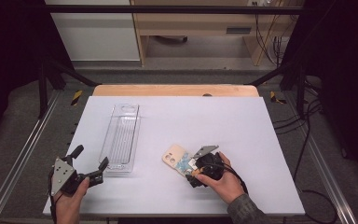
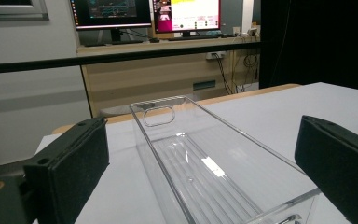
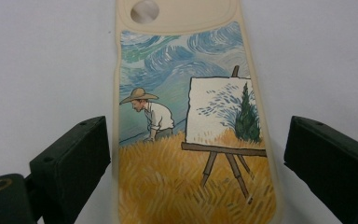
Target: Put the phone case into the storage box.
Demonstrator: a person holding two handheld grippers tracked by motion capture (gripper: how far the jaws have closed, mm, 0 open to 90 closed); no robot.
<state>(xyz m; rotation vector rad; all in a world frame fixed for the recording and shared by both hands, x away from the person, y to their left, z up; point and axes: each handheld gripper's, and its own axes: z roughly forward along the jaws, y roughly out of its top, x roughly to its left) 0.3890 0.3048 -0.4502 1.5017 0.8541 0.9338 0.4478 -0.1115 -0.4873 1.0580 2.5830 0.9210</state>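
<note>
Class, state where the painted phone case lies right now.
In the high view, the phone case lies flat on the table, right of the clear tray, between the open right gripper jaws.

Open white table (image 1: 242,121) stretches beyond and to the right of the phone case (image 1: 176,157). A long clear bin (image 1: 121,137) blocks the left side, its near end between the left gripper's (image 1: 89,163) spread jaws.

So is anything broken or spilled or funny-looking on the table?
Nothing stands out. The clear tray sits flat and empty on the table, and the phone case lies flat at a slant, painted side up, unharmed. The right gripper straddles it with open jaws; the left gripper is open near the tray's end.
</note>
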